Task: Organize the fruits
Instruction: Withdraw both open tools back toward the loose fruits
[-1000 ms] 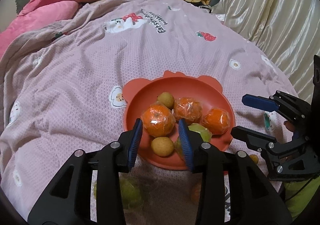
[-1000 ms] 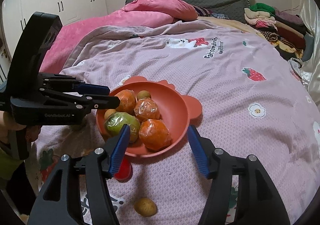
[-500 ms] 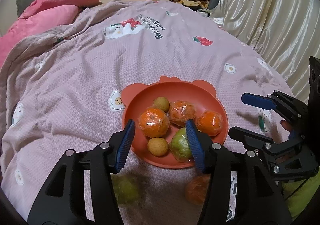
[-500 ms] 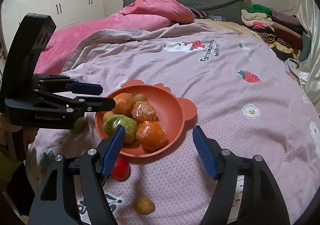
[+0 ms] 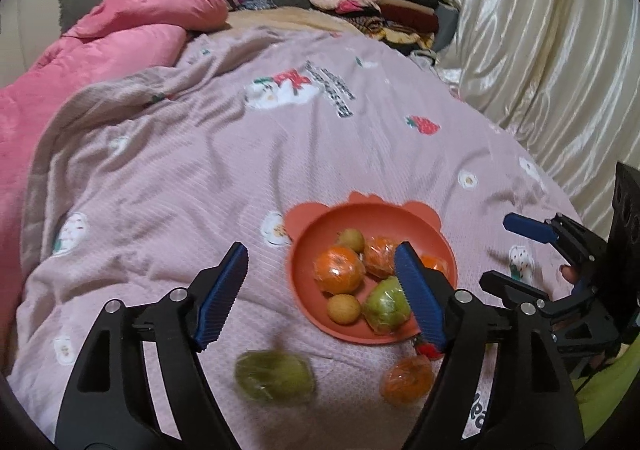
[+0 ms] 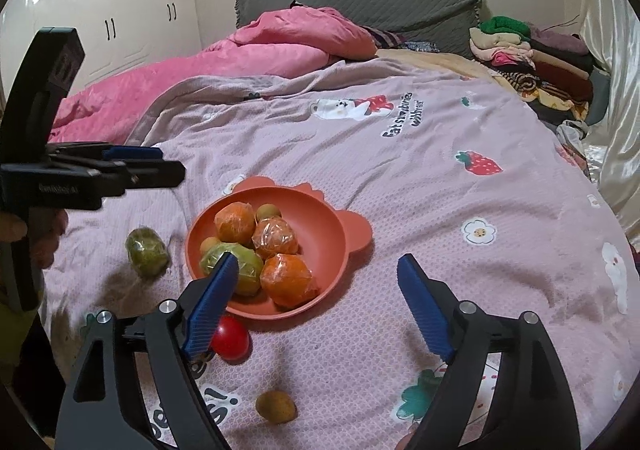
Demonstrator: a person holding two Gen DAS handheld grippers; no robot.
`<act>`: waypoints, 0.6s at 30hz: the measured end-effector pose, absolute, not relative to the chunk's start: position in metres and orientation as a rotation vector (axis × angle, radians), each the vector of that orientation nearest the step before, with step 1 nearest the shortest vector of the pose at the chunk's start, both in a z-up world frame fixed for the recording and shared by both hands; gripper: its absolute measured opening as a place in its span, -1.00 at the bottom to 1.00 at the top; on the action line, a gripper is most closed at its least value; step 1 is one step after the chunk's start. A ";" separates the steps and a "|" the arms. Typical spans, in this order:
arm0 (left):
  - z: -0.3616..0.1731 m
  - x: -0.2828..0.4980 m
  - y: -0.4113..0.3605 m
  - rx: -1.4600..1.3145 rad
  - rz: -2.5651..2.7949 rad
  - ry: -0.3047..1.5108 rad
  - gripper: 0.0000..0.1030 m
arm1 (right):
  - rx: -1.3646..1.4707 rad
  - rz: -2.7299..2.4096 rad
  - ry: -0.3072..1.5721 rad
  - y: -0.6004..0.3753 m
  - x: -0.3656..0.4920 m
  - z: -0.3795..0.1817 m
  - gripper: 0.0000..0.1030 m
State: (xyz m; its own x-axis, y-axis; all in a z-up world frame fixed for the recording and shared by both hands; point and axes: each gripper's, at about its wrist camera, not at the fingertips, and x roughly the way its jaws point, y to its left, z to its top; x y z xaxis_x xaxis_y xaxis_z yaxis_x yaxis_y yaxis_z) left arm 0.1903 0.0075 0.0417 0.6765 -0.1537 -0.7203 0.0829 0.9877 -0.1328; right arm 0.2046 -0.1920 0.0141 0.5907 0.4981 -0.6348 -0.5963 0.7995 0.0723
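An orange bear-eared bowl (image 5: 400, 218) (image 6: 328, 226) sits on the pink bedspread and holds wrapped oranges (image 5: 339, 269) (image 6: 235, 221), a wrapped green fruit (image 5: 386, 304) (image 6: 240, 266) and small brown fruits (image 5: 343, 308). Loose on the bedspread lie a wrapped green fruit (image 5: 274, 376) (image 6: 146, 252), a wrapped orange (image 5: 408, 380), a red fruit (image 6: 229, 338) and a small brown fruit (image 6: 276, 406). My left gripper (image 5: 322, 294) is open and empty, above and to the left of the bowl. My right gripper (image 6: 318, 304) is open and empty near the bowl's right front.
A pink duvet (image 6: 248, 58) lies at the bed's far left. Folded clothes (image 6: 532, 58) are stacked at the far right by the grey headboard (image 6: 360, 6). A shiny cream curtain (image 5: 540, 50) runs along the bed's right side.
My left gripper has let go of an orange in the bowl, opened wide and drawn back to the left. My right gripper has pulled back and opened a little wider.
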 end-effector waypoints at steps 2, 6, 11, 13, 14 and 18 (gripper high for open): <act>0.046 0.187 0.010 -0.092 -0.121 0.807 0.42 | -0.150 0.638 0.684 -0.193 0.204 0.016 0.63; 0.052 0.181 0.012 -0.095 -0.114 0.797 0.54 | -0.146 0.631 0.672 -0.195 0.202 0.020 0.68; 0.055 0.173 0.010 -0.092 -0.116 0.790 0.64 | -0.137 0.630 0.658 -0.199 0.195 0.025 0.74; 0.055 0.171 0.009 -0.089 -0.116 0.789 0.67 | -0.137 0.626 0.654 -0.200 0.192 0.026 0.75; 0.055 0.169 0.009 -0.088 -0.114 0.789 0.69 | -0.135 0.624 0.652 -0.200 0.190 0.027 0.76; 0.055 0.163 0.008 -0.086 -0.117 0.788 0.74 | -0.132 0.621 0.646 -0.202 0.184 0.030 0.80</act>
State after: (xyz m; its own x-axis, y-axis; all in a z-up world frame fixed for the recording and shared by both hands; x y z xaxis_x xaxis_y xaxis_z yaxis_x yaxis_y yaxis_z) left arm 0.1632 0.0084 0.0554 0.6993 -0.1375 -0.7015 0.0731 0.9899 -0.1212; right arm 0.1841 -0.2018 0.0299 0.6257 0.4994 -0.5992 -0.5790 0.8121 0.0723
